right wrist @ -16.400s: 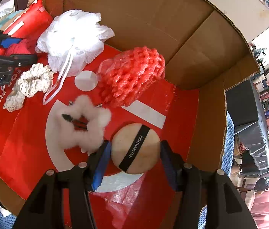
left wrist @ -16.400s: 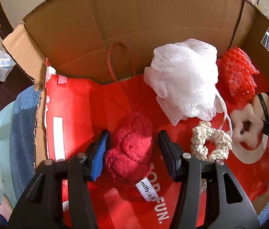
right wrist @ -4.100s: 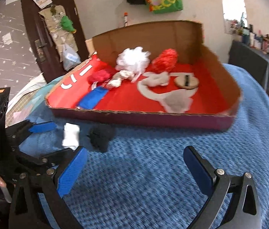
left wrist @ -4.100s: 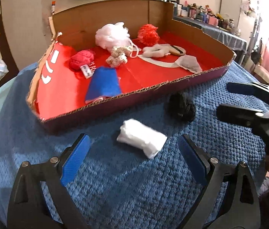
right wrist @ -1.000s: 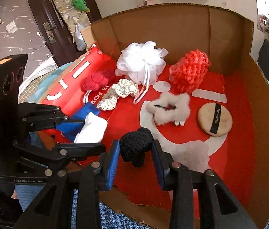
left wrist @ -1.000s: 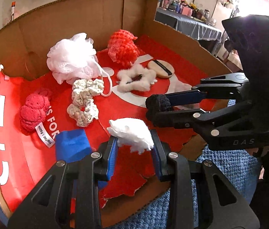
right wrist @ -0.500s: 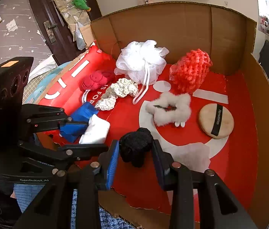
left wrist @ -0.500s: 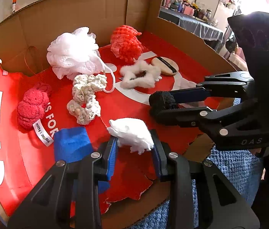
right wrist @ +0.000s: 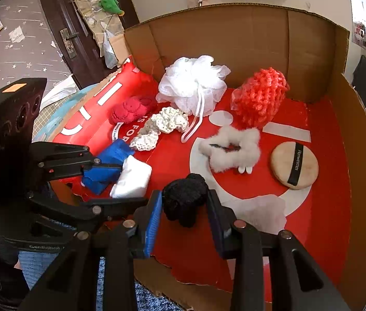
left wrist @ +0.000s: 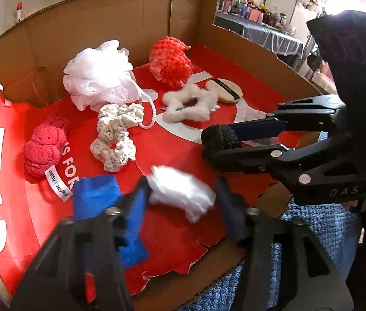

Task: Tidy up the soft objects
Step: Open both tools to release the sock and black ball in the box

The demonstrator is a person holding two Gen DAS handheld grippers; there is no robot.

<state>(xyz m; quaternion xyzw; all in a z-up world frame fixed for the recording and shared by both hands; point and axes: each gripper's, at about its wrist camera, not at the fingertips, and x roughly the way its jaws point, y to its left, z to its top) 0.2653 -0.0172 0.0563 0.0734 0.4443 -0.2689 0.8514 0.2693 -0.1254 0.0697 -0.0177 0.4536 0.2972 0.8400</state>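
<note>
My left gripper [left wrist: 181, 194] has its jaws spread a little wider than a white soft bundle [left wrist: 180, 193], which sits loose between them just above the red floor of the cardboard box [left wrist: 105, 26], next to a blue cloth [left wrist: 97, 197]. The image is motion-blurred. The bundle [right wrist: 132, 176] and the left gripper [right wrist: 113, 181] also show in the right wrist view. My right gripper [right wrist: 184, 202] is shut on a black knitted ball [right wrist: 184, 197], held over the box's front part; the ball also shows in the left wrist view [left wrist: 219, 137].
In the box lie a white mesh pouf [right wrist: 193, 83], a red knit piece [right wrist: 260, 96], a cream crochet scrunchie [right wrist: 162, 127], a dark red plush [right wrist: 131, 108], a white fluffy ring [right wrist: 232, 150], a tan puff [right wrist: 294, 164] and a pale cloth [right wrist: 258, 212]. Blue knitted blanket [left wrist: 299, 233] lies under the box.
The left jaws have opened from around the white bundle, which is now loose between them. The right gripper still holds the black ball, a little further into the box.
</note>
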